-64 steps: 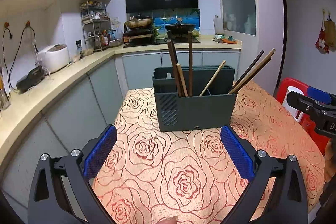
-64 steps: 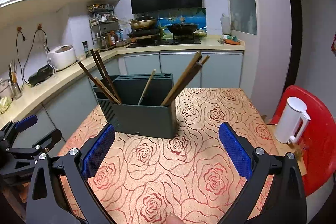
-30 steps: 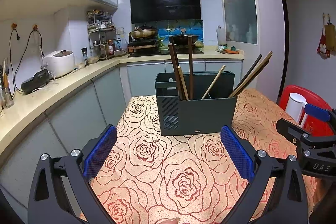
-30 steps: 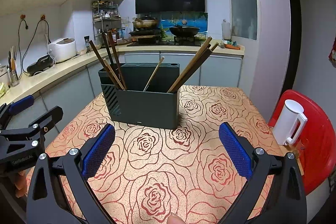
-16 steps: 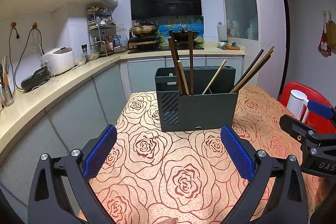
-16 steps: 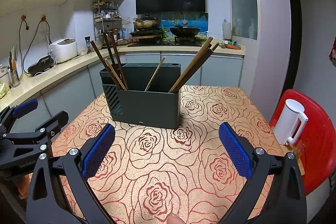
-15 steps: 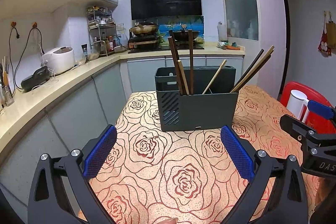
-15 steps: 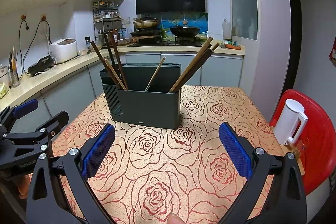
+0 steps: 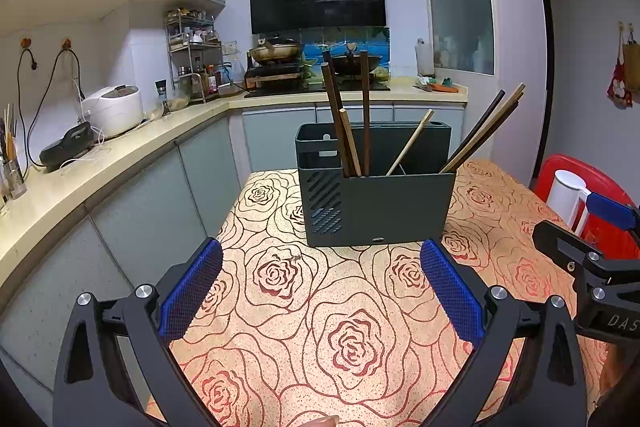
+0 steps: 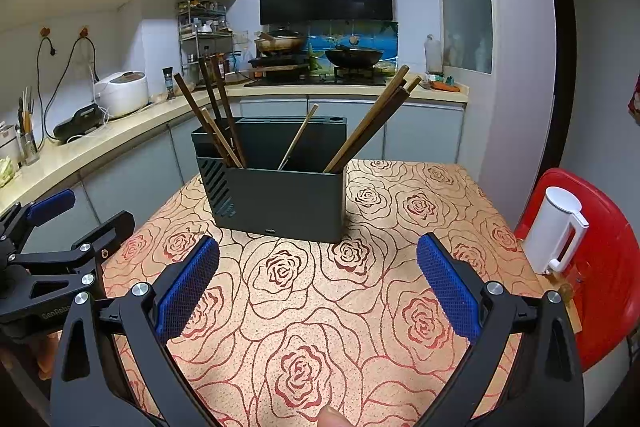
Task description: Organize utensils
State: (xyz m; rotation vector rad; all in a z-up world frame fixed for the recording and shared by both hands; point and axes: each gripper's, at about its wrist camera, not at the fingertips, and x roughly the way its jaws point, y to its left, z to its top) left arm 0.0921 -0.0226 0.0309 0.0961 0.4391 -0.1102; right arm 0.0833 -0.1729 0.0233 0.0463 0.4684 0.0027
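The chopsticks [image 9: 352, 131] stood and leaned in a dark utensil holder [image 9: 376, 203] at the far middle of the rose-patterned table [image 9: 320, 307], some upright at its left end, one slanting mid-box, a bundle splayed out over its right end. They looked light, stiff and slick, so a pinch on the upper shaft, clear of the rim, seemed the best hold. The left gripper [image 9: 320, 291] and right gripper [image 10: 318, 287] hovered near, both spread wide and empty; a white jug [image 10: 554, 231] sat on a red chair [image 10: 608, 267].

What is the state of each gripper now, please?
Left gripper: open, holding nothing.
Right gripper: open, holding nothing.
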